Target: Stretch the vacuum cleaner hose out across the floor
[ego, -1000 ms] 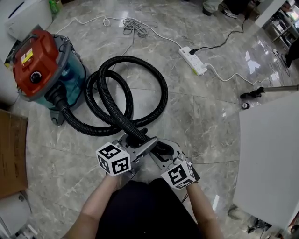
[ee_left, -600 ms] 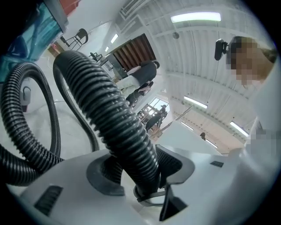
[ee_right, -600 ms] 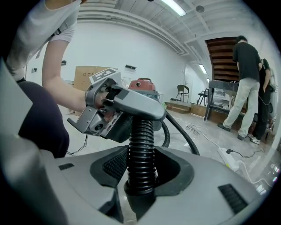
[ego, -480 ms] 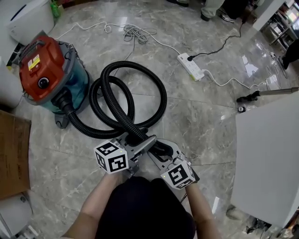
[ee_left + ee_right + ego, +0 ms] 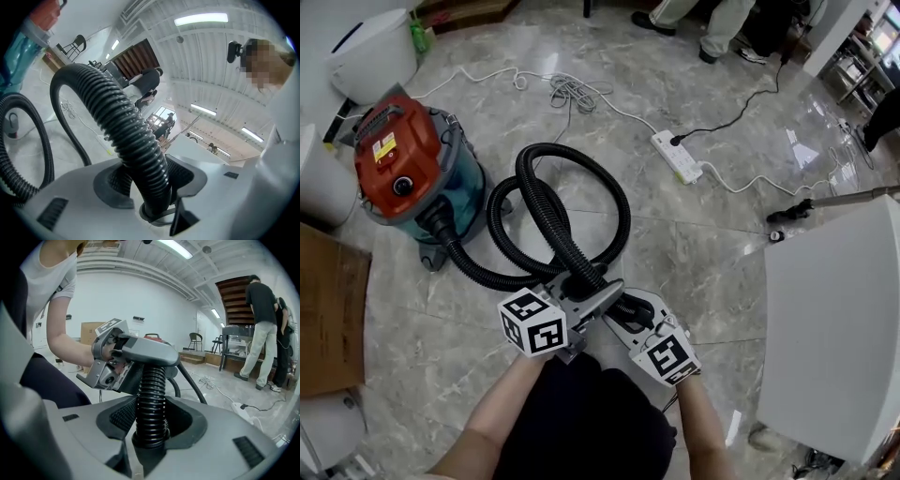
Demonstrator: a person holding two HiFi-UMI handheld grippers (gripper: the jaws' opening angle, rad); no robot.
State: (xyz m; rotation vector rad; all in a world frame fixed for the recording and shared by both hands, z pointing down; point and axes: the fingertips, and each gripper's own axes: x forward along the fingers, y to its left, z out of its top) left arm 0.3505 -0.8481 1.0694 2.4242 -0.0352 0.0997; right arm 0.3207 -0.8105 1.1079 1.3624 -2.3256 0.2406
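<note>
A red and teal vacuum cleaner [image 5: 408, 173] stands on the marble floor at the left. Its black ribbed hose [image 5: 572, 202] runs from the canister in two loose loops toward me. My left gripper [image 5: 586, 300] is shut on the hose near its free end; its jaws have just been closing, with the hose between them. My right gripper [image 5: 628, 314] is shut on the same stretch just behind. In the left gripper view the hose [image 5: 126, 136] rises from between the jaws of the left gripper [image 5: 150, 187]. The right gripper view shows the hose [image 5: 151, 399] clamped upright in the right gripper [image 5: 151, 423].
A white power strip [image 5: 677, 157] with a tangled white cable [image 5: 567, 89] lies beyond the loops. A large white panel [image 5: 834, 319] fills the right side, and a metal wand [image 5: 825, 202] lies beside it. Cardboard [image 5: 328, 319] sits at the left edge, a white bin [image 5: 370, 52] at the back left.
Both grippers have risen with the hose end in them. The loops have drawn in narrower and the near stretch lifts off the floor.
</note>
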